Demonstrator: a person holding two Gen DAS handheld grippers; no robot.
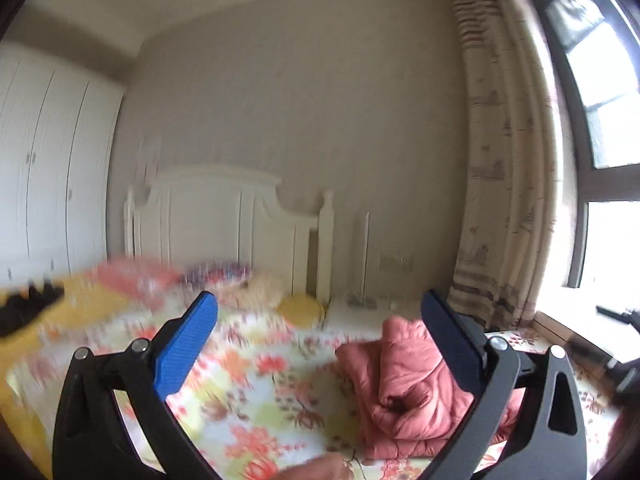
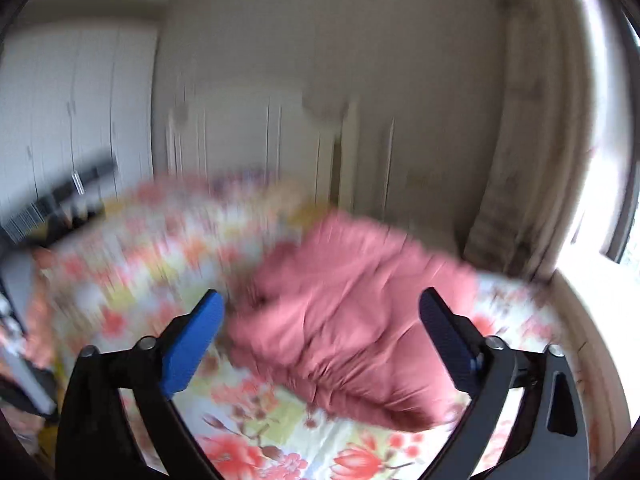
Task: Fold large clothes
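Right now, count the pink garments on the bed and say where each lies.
1. The pink padded garment lies bundled on the floral bedspread, toward the window side, ahead of both open grippers. Blur may hide others near the pillows.

A: What does the left tool [image 1: 319, 334] look like?
B: Black curved arms, silver screws at the pivots, ribbed blue pads [image 1: 185, 346].
A: And the right tool [image 2: 321, 336]?
B: Same: black frame, blue pads [image 2: 191, 346], silver screws beside them.
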